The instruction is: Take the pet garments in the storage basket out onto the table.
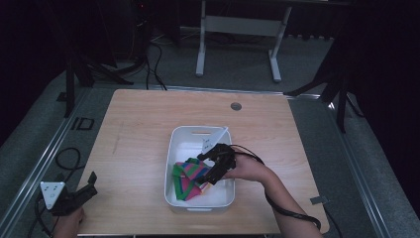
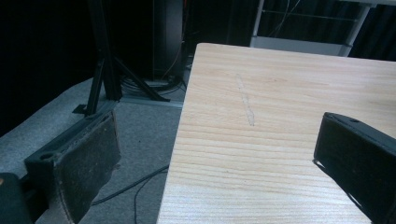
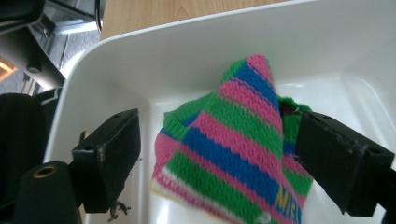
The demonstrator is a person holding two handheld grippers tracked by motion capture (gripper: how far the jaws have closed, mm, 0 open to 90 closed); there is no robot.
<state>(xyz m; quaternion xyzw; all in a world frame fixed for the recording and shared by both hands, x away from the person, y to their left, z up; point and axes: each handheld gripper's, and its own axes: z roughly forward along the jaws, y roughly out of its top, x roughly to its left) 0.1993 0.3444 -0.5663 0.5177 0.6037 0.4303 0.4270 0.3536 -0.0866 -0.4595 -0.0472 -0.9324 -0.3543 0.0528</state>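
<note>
A striped knit cloth [image 1: 189, 176] lies bunched in a white bin [image 1: 172, 148] at the table's [image 1: 138, 124] centre, toward the bin's 7 o'clock corner. The right gripper [image 1: 212, 168] is held over the bin, just at the cloth's 3 o'clock side. In the right gripper view its jaws stand spread, one at each side of the raised fold of the cloth [image 3: 233, 140], and nothing is clamped between them; whether the pads touch the knit cannot be told. The left gripper [image 1: 74, 197] is parked at the table's 8 o'clock corner, well apart from the bin, its jaws likewise spread and empty over the table edge [image 2: 224, 154].

The step in hand is judged to be the approach for a grasp on the cloth, with the jaws already straddling it. The next move would call for the jaws to be lowered a little further around the raised fold and then closed on it, so that enough knit is caught for a lift clear of the bin wall. A shallow pinch might let the fabric slip out.
</note>
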